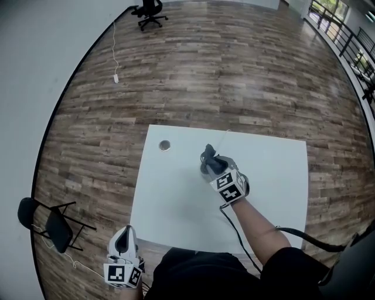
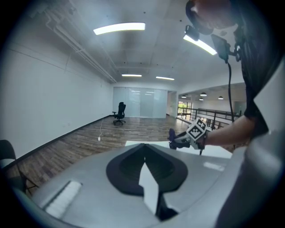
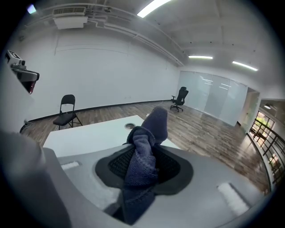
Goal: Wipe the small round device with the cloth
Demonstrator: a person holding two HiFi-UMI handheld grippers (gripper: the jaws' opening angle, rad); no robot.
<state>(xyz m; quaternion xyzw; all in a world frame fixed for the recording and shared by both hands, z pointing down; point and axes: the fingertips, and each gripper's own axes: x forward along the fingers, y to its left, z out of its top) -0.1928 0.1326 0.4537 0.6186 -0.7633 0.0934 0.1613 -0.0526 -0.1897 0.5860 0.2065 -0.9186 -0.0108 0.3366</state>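
Right gripper (image 1: pixel 208 158) held my soft, limp cloth (image 3: pixel 143 153) clamped by its bunched middle. I judged the small round device (image 1: pixel 164 145) light, likely to slide, needing gentle top pressure.

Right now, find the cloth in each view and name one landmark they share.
Head view: cloth above the centre of the table, in the right gripper.
Left gripper view: cloth small, right of centre, at the right gripper's tip.
Right gripper view: cloth centre, clamped between the jaws.
Shared landmark: the black office chair.
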